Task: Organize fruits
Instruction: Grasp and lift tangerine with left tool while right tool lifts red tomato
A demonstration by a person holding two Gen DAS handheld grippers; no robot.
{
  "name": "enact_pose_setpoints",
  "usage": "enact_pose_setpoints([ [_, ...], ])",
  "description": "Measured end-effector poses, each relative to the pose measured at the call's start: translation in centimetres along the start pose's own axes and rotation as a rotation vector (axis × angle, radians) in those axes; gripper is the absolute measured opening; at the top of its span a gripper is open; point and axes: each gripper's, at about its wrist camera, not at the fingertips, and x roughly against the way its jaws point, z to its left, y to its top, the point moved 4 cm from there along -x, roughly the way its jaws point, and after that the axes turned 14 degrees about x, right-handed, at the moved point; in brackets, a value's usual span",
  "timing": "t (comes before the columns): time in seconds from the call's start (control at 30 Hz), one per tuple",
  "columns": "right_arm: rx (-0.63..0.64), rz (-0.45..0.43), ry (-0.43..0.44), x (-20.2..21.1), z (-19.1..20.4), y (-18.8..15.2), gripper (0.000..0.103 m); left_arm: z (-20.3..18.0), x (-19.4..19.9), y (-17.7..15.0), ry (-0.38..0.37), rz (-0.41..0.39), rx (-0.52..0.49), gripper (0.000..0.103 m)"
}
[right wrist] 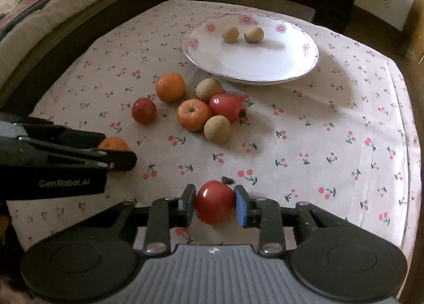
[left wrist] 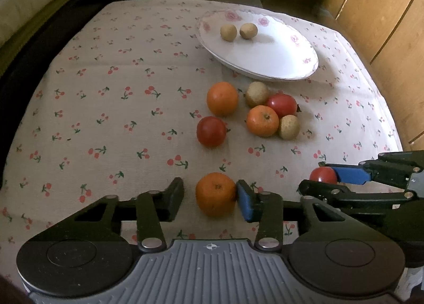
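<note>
In the left wrist view, the left hand-held gripper [left wrist: 210,199] stands wide open around an orange [left wrist: 216,194] on the counter [left wrist: 106,118]. The blue pad touches the orange on one side, but the black finger is apart from it, so it has no grip yet. Farther ahead a white plate [left wrist: 278,57] holds two small brown fruits [left wrist: 238,31]. Between the plate and the gripper lie six loose fruits: two oranges, two tomatoes and two brown ones.

In the right wrist view, the right hand-held gripper [right wrist: 215,204] is closed on a tomato [right wrist: 215,202], with both fingers pressing its sides. Whether the tomato is lifted I cannot tell.

I judge the task is at an early stage: only two fruits are on the plate, and eight remain outside it.
</note>
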Motion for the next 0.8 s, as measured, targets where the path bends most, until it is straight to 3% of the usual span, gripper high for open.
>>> enact_pose_setpoints([
  [0.1,-0.004,0.004,-0.003,0.2,-0.1,-0.2,0.032,-0.1,0.1,-0.3,-0.003,0.006,0.0,0.041],
  [0.37,-0.015,-0.025,-0.003,1.3,-0.3,-0.1,0.032,-0.3,0.7,-0.2,-0.008,-0.003,0.014,0.04],
  [0.8,-0.056,-0.088,-0.015,2.5,-2.6,2.3,0.026,-3.2,1.5,2.9,-0.054,-0.054,0.005,0.04],
])
